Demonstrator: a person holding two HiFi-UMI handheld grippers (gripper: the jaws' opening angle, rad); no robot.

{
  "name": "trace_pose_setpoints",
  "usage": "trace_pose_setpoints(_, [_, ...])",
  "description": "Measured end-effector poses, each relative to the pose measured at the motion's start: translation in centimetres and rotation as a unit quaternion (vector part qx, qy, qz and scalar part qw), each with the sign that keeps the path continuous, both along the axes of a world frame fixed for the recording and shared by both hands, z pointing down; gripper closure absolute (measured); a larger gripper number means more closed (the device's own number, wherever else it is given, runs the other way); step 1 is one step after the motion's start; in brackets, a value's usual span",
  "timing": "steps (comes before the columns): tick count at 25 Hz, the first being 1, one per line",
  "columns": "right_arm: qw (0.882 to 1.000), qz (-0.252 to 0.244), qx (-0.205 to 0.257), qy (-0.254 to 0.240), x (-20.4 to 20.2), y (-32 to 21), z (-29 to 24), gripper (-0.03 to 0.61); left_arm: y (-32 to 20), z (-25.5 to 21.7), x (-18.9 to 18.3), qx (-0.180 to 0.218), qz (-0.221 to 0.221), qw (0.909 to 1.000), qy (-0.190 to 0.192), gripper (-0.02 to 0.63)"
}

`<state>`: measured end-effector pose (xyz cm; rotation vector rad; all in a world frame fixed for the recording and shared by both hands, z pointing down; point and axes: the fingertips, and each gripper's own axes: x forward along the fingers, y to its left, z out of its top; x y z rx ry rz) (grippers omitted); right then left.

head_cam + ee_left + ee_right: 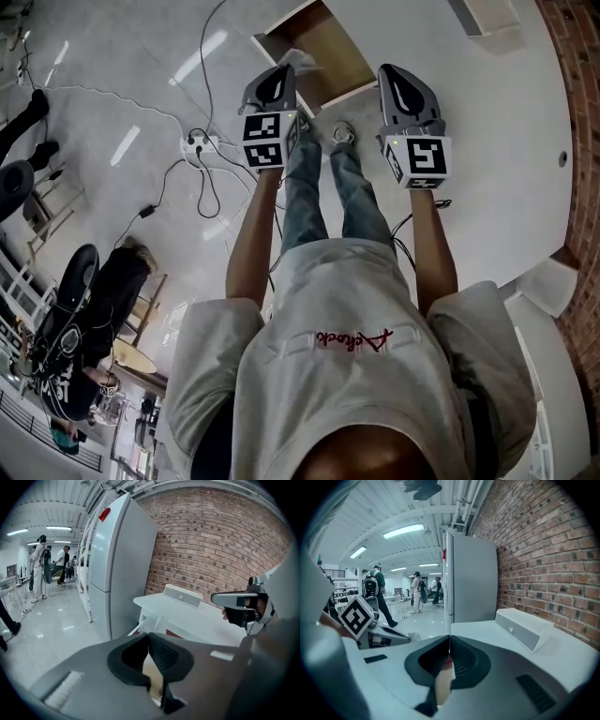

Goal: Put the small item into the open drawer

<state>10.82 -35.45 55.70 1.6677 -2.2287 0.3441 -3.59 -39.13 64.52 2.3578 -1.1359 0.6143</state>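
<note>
The left gripper [283, 71] has its jaws pressed together on nothing. Its tip is just beside a white crumpled thing [301, 60], likely the small item, at the open drawer [330, 58]'s left edge; I cannot tell whether it lies inside. The right gripper [396, 73], likewise closed and empty, hangs over the white cabinet top [469, 103]. The 2 seem merely poised.

Head camera: steeply down. Left claw [150, 641], right claw [450, 641] cameras: close behind jaws; share fridge [117, 564], brick wall [211, 541].

The open drawer [323, 52] lies just beyond the shoes [342, 134], a power strip [200, 143] to their left.
</note>
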Motion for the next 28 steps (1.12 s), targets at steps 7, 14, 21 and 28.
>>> trace_pose_setpoints(7, [1.000,-0.011,-0.015,-0.011,-1.2,2.2,3.4,0.566,2.9,5.4,0.4,-0.035,0.000,0.9994,-0.001,0.601])
trace_pose_setpoints(14, [1.000,-0.024,-0.009,-0.014,-1.2,3.5,4.9,0.566,4.6,9.7,2.1,-0.058,0.007,0.9983,0.000,0.601])
trace_pose_setpoints(21, [0.999,-0.034,-0.019,-0.026,-1.0,4.9,6.1,0.566,2.3,12.8,4.8,-0.066,0.008,0.9978,0.009,0.601])
trace_pose_setpoints(28, [0.998,-0.067,-0.003,-0.018,-1.4,5.0,5.1,0.566,-4.5,13.1,6.0,-0.059,-0.005,0.9982,0.014,0.601])
